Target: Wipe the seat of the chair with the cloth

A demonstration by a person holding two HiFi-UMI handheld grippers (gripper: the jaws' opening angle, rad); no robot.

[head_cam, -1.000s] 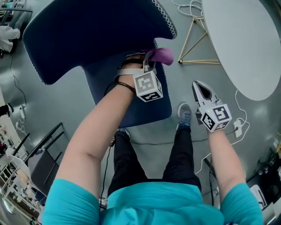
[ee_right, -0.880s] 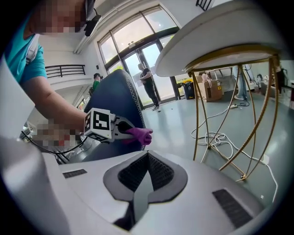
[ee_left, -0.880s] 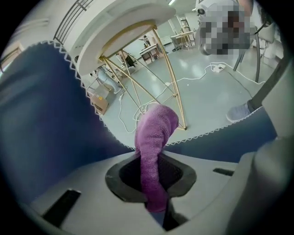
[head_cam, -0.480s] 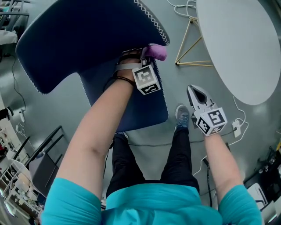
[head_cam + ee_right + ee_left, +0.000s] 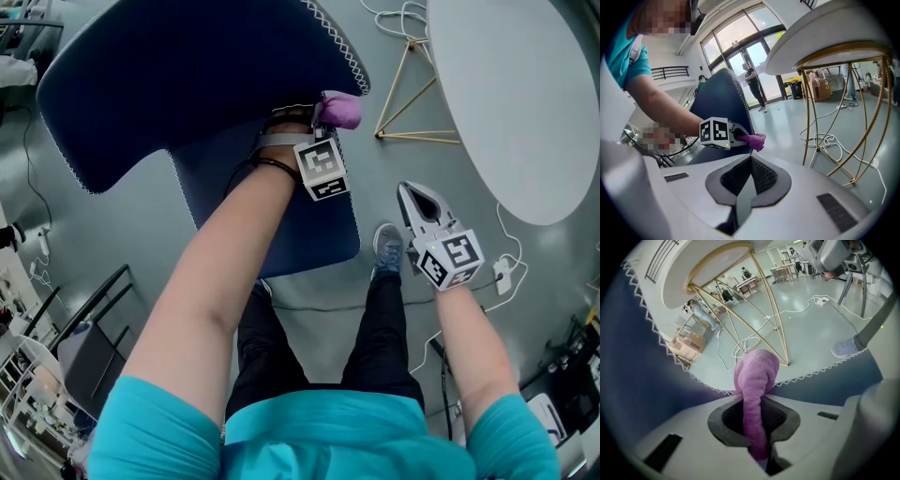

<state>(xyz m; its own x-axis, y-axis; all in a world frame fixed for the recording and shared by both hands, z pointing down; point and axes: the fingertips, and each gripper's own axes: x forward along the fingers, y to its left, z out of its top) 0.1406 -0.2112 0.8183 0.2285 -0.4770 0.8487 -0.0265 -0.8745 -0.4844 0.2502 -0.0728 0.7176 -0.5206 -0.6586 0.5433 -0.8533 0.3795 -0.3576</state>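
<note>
The dark blue chair has a wide backrest (image 5: 187, 75) with white zigzag stitching and a seat (image 5: 272, 202) below it. My left gripper (image 5: 330, 117) is shut on a purple cloth (image 5: 341, 110), held at the seat's right edge near the backrest. From the left gripper view the cloth (image 5: 754, 385) sticks out past the jaws toward the stitched seat edge (image 5: 820, 373). My right gripper (image 5: 417, 202) hangs over the floor to the right of the seat, shut with nothing in it. In its own view the right gripper (image 5: 750, 161) faces the left gripper (image 5: 736, 136) and the cloth (image 5: 753, 139).
A round white table (image 5: 525, 94) with thin gold legs (image 5: 408, 89) stands to the right. White cables (image 5: 398, 17) lie on the grey floor. A shoe (image 5: 388, 246) stands below the seat's corner. A black frame (image 5: 94, 319) and clutter sit at the left.
My left gripper with the cloth shifted slightly left along the seat edge, then back a little to the right. The right gripper moved slightly left and stayed shut.
</note>
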